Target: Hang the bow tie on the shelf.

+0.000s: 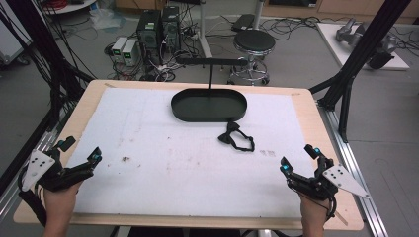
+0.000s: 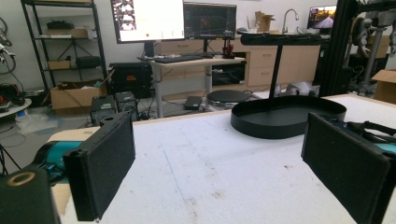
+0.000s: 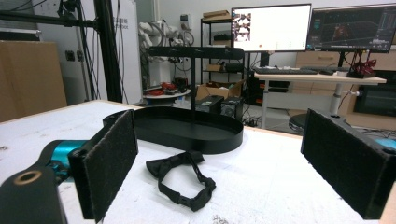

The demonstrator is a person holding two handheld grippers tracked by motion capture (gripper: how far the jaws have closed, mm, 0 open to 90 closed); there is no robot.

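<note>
While gaping, both tongs [image 1: 80,151] empty.

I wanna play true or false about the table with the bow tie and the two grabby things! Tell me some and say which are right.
1. The bow tie lies inside the black tray. False: it lies on the white mat, beside the tray.
2. Both grippers are open. True: the left gripper and right gripper hold nothing.
3. A post with a crossbar rises from the tray. True.
4. The right gripper is touching the bow tie. False: it is apart from it.
</note>
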